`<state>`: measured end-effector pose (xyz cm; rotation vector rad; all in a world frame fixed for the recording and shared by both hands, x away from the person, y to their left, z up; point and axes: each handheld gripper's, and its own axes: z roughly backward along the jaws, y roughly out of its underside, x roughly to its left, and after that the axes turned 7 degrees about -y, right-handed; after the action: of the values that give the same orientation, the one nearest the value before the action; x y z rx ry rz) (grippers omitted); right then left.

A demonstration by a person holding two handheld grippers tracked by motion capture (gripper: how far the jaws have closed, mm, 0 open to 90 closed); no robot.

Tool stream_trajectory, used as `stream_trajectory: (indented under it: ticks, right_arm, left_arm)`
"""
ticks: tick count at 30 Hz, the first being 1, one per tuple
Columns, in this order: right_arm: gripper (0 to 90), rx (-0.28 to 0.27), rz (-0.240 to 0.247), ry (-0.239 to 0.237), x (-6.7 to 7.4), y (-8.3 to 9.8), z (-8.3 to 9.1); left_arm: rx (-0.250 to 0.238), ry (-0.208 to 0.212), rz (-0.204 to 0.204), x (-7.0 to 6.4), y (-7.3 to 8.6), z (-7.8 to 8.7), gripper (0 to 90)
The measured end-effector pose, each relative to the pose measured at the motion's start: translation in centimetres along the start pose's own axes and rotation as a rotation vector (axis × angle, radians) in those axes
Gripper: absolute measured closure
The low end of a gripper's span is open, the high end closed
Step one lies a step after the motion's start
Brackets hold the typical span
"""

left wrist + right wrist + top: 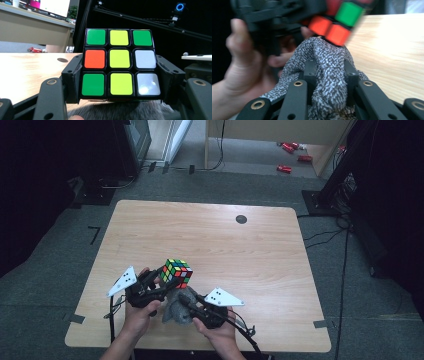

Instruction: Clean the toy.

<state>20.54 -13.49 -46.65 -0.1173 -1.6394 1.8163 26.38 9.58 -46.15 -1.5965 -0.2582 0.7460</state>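
A colourful puzzle cube (176, 272) is held above the wooden table (210, 240) near its front edge. My left gripper (161, 279) is shut on the cube (120, 65), its jaws pressing both sides. A grey speckled cloth (176, 309) hangs bunched just under the cube. My right gripper (184, 301) is shut on this cloth (329, 82), which is pinched between its jaws and touches the cube's (337, 22) underside. A hand holds each gripper.
A small black round mark (241, 219) lies at the table's far right. Cables (325, 237) trail on the grey floor to the right. Dark stands and red items (290, 155) sit beyond the far edge.
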Motion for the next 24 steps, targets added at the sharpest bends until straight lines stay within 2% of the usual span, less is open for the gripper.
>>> stream_trajectory:
  ticks: [4,10,13,17,19,22,24]
  right_arm:
    - [71.5,0.008,-0.048,-0.061,0.5,-0.2,-0.6]
    - [71.3,-0.027,-0.137,-0.056,-0.6,-0.5,0.1]
    - [71.2,-0.029,-0.138,-0.033,-1.1,-0.4,0.4]
    - [71.2,-0.012,-0.160,0.007,-1.4,-0.1,0.2]
    - [71.1,0.002,-0.168,0.000,-1.3,0.2,-0.1]
    - [70.2,0.021,-0.146,-0.039,-0.8,0.3,-0.6]
    - [70.0,0.019,-0.128,-0.036,-0.6,0.2,-0.6]
  left_arm:
    - [0.013,0.007,-0.024,-0.7,0.3,-0.4,34.7]
    - [-0.006,-0.004,-0.017,-0.3,0.0,0.0,34.7]
    - [-0.023,-0.012,-0.010,-0.1,-0.2,0.2,34.7]
    - [-0.021,-0.013,0.007,0.1,-0.1,0.3,34.7]
    - [-0.014,-0.008,0.005,0.0,0.0,0.1,34.7]
    - [-0.001,-0.005,-0.010,-0.4,0.2,-0.1,34.7]
    - [0.001,-0.010,-0.012,-0.3,0.2,-0.1,34.7]
